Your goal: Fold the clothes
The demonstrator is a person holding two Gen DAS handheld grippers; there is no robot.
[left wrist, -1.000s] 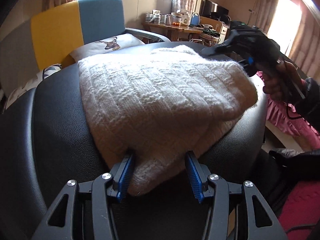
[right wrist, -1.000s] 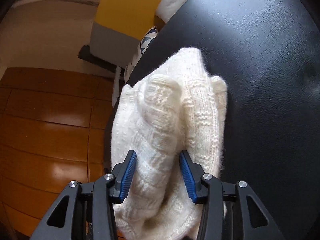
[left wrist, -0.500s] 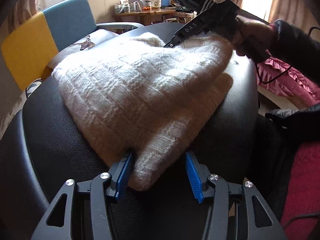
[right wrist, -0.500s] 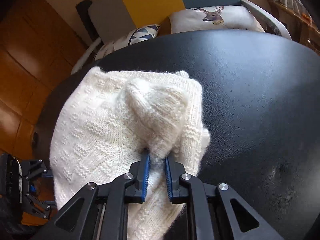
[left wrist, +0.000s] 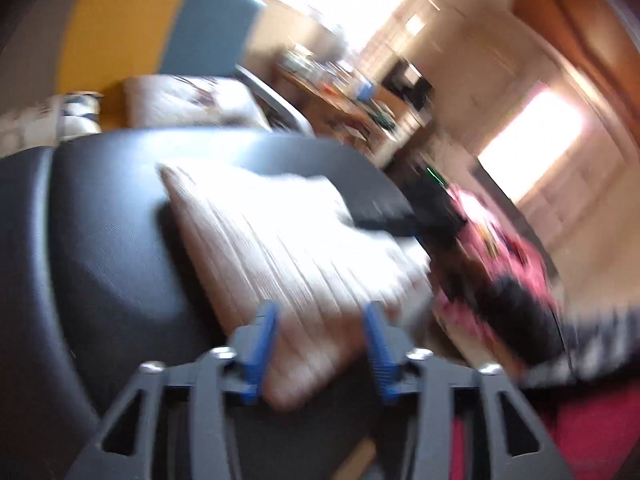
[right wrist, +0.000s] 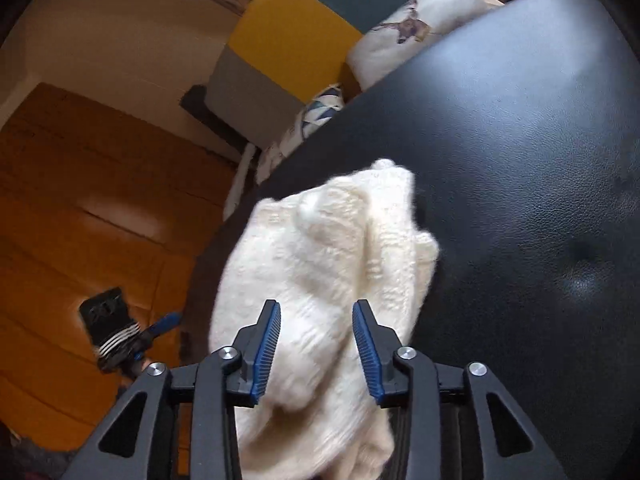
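Both tongs stand spread: your left gripper (left wrist: 318, 346) and right gripper (right wrist: 316, 344) each straddle the white knitted sweater (right wrist: 320, 280) without pinching. Sweater lies bunched on the black leather surface (right wrist: 520, 160), toward its 7 o'clock edge. Left view blurred.

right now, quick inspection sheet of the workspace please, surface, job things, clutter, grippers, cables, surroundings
surface: black leather-look top, glossy, bare apart from the garment
job's things: white knitted sweater bunched in folds at the near edge; part of it hangs over that edge
clutter: nothing seen on the top
grippers: right gripper open, fingers either side of the knit; left gripper open, a corner of the sweater between its fingers, view badly blurred
cables: nothing seen
surroundings: yellow, grey and blue chair with a deer-print cushion, wooden floor, crowded table by a bright window
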